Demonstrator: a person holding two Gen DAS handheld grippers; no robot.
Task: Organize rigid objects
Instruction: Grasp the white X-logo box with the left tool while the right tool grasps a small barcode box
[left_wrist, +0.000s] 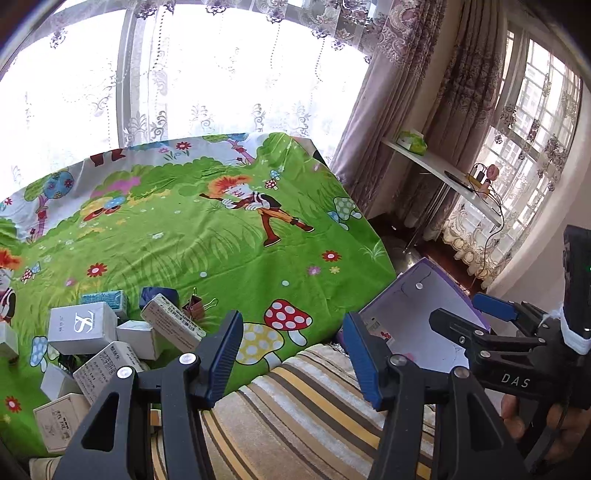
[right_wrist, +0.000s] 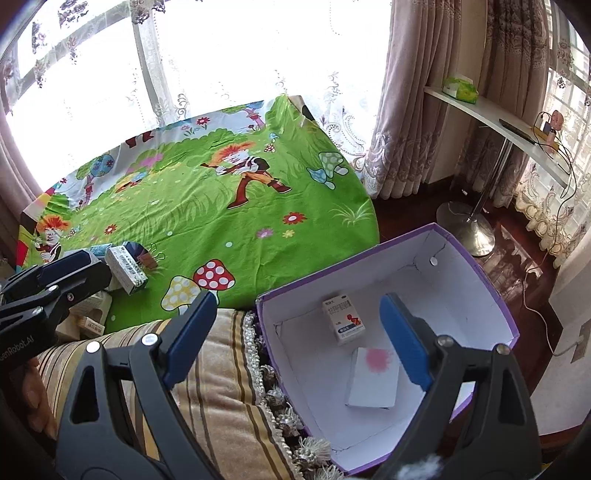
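A table draped in a glossy green cartoon-print cloth (right_wrist: 221, 206) fills the far ground before sheer lace curtains (left_wrist: 221, 92). Nearer lies a striped beige and yellow woven cushion (right_wrist: 221, 369) with a tasselled fringe along its right edge.

Beside the fringe stands a purple cardboard box with white inner walls (right_wrist: 480, 288), open-topped and rectangular, its long axis running away from the camera towards the upper right. On its floor rest two items, just apart: a small white medicine carton with blue and red print (right_wrist: 343, 321), lying flat with its long axis pointing away, and a flat white carton bearing a pink splash mark (right_wrist: 373, 380), nearer the camera and tilted slightly right.

A pile of white and grey cardboard cartons (left_wrist: 92, 343) sits on the cloth at its near left edge, tumbled at mixed angles; copper-coloured binder clips (left_wrist: 194, 306) lie against it.

The left gripper (left_wrist: 288, 358) has its jaws parted with nothing between them, above the cushion. The right gripper (right_wrist: 299, 339) stands wide apart and empty above the box, its right finger (right_wrist: 406, 343) over the interior.
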